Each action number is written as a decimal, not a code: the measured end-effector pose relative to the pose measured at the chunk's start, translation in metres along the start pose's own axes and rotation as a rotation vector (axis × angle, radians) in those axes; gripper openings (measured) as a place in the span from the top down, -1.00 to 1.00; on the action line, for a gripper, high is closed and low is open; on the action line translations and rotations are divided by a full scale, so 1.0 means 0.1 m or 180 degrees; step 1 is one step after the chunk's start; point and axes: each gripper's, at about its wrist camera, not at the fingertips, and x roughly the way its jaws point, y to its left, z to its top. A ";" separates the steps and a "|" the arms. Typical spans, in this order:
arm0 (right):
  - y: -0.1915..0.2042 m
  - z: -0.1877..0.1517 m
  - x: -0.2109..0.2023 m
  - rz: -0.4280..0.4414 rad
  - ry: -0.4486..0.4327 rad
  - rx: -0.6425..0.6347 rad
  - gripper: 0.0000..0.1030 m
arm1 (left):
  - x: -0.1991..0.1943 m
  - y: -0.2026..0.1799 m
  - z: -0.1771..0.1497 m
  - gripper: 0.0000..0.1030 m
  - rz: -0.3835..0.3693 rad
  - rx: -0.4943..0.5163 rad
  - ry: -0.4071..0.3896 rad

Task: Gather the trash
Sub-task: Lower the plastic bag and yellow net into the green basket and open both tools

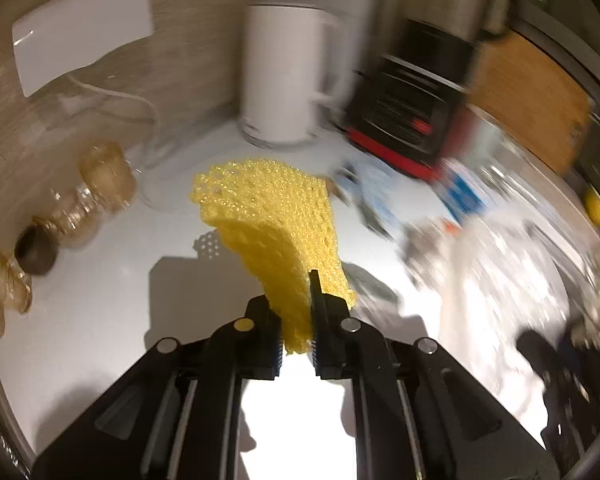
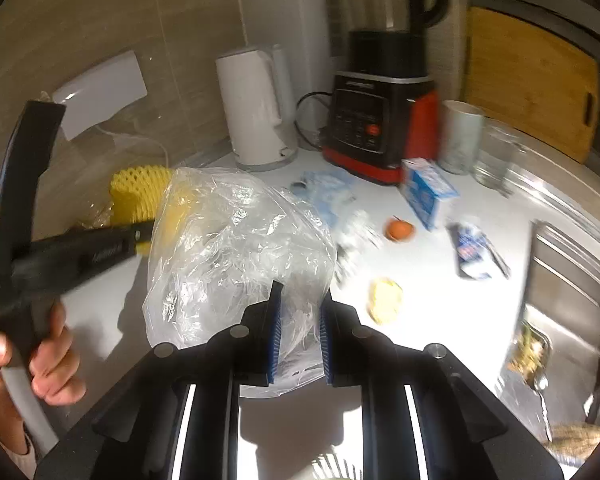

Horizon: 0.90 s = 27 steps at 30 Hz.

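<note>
My left gripper pinches the yellow foam net by its lower end and holds it clear above the white counter. My right gripper is closed on a clear plastic bag, which billows ahead of its fingers just above the counter. Beyond the bag, near the kettle and blender, lie a blue carton, an orange scrap and a yellow scrap. A hand grips the left tool's handle.

Yellow netted foam sleeve — white kettle, clear bag.
</note>
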 end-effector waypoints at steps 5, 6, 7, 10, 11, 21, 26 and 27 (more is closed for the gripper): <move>-0.28 -0.54 -0.59 -0.0217 0.0048 -0.0020 0.65 | -0.40 -0.50 -0.68 0.80 -0.0283 0.0325 0.0198; -0.35 -0.68 -0.71 -0.0267 0.0068 -0.0014 0.64 | -0.45 -0.63 -0.85 0.80 -0.0345 0.0430 0.0280; -0.42 -0.83 -0.82 -0.0314 0.0104 0.0001 0.63 | -0.49 -0.73 -1.00 0.80 -0.0399 0.0508 0.0341; -0.65 -1.34 -1.08 -0.0446 0.0288 0.0113 0.63 | -0.58 -1.04 -1.54 0.80 -0.0668 0.0787 0.0520; -0.72 -1.53 -1.14 -0.0471 0.0367 0.0169 0.63 | -0.60 -1.13 -1.70 0.80 -0.0749 0.0876 0.0585; -0.99 -2.67 -1.43 -0.0538 0.0837 0.0485 0.62 | -0.46 -1.78 -2.99 0.79 -0.0930 0.1464 0.1393; -1.00 -2.82 -1.49 -0.0534 0.0889 0.0490 0.63 | -0.36 -1.81 -3.28 0.72 -0.0827 0.1559 0.1695; -1.00 -2.84 -1.50 -0.0528 0.0893 0.0491 0.63 | -0.37 -1.80 -3.31 0.61 -0.0808 0.1549 0.1727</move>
